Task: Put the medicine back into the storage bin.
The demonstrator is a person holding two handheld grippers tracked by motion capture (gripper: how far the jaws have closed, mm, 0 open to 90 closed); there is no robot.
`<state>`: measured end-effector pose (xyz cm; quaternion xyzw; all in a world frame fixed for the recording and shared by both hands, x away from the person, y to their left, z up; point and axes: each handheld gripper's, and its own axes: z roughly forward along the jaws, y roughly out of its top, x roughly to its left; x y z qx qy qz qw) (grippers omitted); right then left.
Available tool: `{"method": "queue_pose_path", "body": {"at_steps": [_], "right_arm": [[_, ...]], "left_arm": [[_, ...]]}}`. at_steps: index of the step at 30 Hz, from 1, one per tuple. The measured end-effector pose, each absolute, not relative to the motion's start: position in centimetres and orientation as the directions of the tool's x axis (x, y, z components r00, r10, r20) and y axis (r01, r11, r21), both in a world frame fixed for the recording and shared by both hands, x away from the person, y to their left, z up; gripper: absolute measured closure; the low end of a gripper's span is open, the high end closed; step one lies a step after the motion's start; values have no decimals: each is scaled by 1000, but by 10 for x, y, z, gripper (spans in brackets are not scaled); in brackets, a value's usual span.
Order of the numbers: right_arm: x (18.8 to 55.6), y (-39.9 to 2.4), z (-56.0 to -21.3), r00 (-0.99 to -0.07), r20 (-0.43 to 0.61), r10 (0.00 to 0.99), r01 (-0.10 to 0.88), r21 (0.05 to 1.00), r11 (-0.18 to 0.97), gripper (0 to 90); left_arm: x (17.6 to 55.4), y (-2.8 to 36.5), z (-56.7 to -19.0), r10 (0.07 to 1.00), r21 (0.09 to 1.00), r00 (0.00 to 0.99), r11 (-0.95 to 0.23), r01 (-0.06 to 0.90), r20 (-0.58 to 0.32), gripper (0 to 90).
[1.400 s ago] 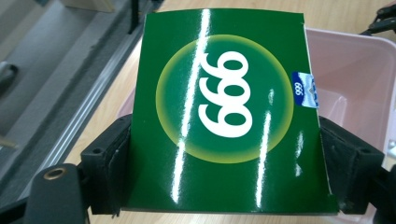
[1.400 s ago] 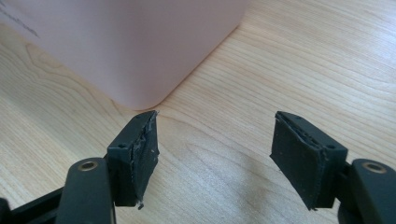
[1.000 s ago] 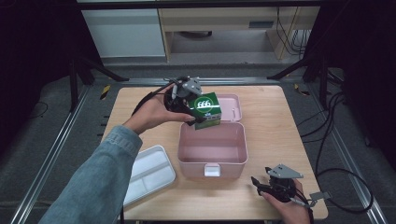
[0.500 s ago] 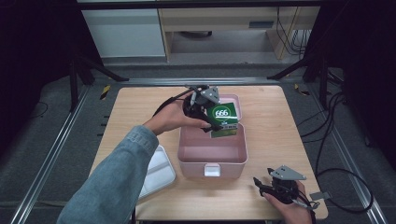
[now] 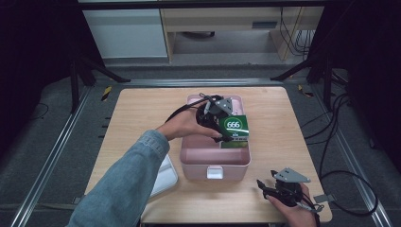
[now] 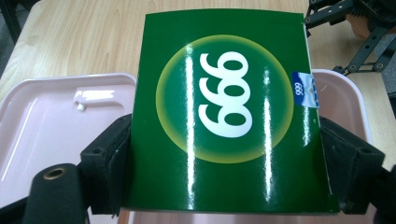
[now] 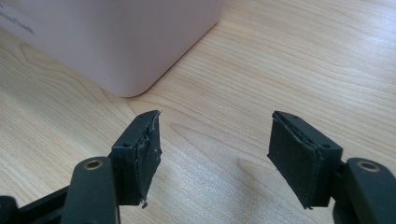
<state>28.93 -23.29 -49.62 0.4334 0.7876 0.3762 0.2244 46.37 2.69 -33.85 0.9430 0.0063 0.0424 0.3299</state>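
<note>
Carried across from the far rim, the green box (image 5: 236, 129), clamped in the left gripper (image 5: 222, 124), now hangs over the pink bin (image 5: 215, 163); right gripper (image 5: 273, 191) waits open beside it.

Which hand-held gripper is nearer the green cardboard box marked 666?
Left. The left hand-held gripper clamps the green cardboard box; the right hand-held gripper rests apart near the table's front edge.

High view: above the table (image 5: 142, 118), looking forward and down.
Left gripper view: close over the pink box (image 6: 42, 116).
Right gripper view: low beside the same box.
</note>
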Motion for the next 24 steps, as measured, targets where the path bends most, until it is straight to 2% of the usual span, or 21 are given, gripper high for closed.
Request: {"method": "queue_pose_path", "body": {"at_steps": [24], "right_arm": [[289,-233,-495,-526,-29,850,511,788,343,345]], "left_arm": [[462,21,-367,26,610,999,-792,-6,45,167]]}}
